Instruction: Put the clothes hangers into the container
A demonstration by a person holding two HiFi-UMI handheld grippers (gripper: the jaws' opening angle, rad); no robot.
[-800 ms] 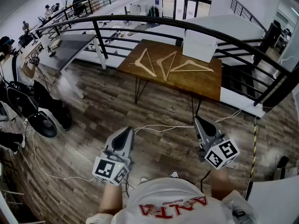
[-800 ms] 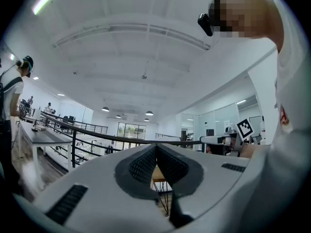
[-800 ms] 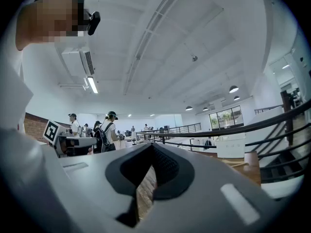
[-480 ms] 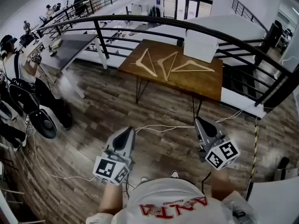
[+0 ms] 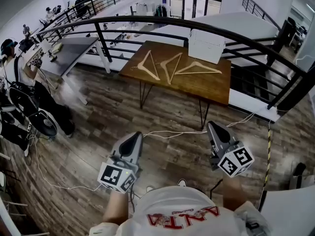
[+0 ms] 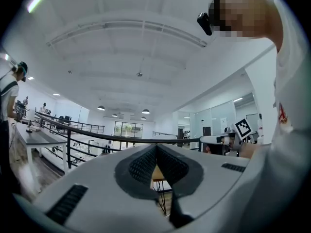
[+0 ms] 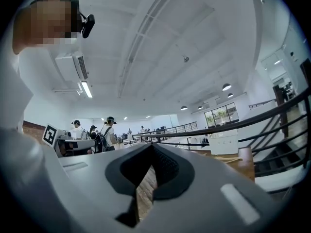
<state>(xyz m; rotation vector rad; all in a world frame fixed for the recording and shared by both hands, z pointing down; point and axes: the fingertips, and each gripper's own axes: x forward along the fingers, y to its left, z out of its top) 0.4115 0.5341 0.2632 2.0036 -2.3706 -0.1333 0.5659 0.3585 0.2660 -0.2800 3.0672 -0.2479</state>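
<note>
Head view: hangers (image 5: 172,67) and box (image 5: 206,45) on table (image 5: 209,84); left gripper (image 5: 135,134), right gripper (image 5: 212,126) clenched empty, well short of table.

A brown wooden worktop (image 5: 209,85) on thin black legs stands against a curved black metal railing (image 5: 147,19). Three pale wooden triangular clothes hangers (image 5: 172,69) lie flat in a row on it. A white rectangular container (image 5: 206,45) sits at its far edge, just behind the right-hand hanger. Well apart from the worktop, the grey left claw (image 5: 134,137) and grey right claw (image 5: 215,128) hover level over the brown plank floor (image 5: 98,117), jaws together. A thin white cable (image 5: 172,133) lies on the floor between them.
</note>
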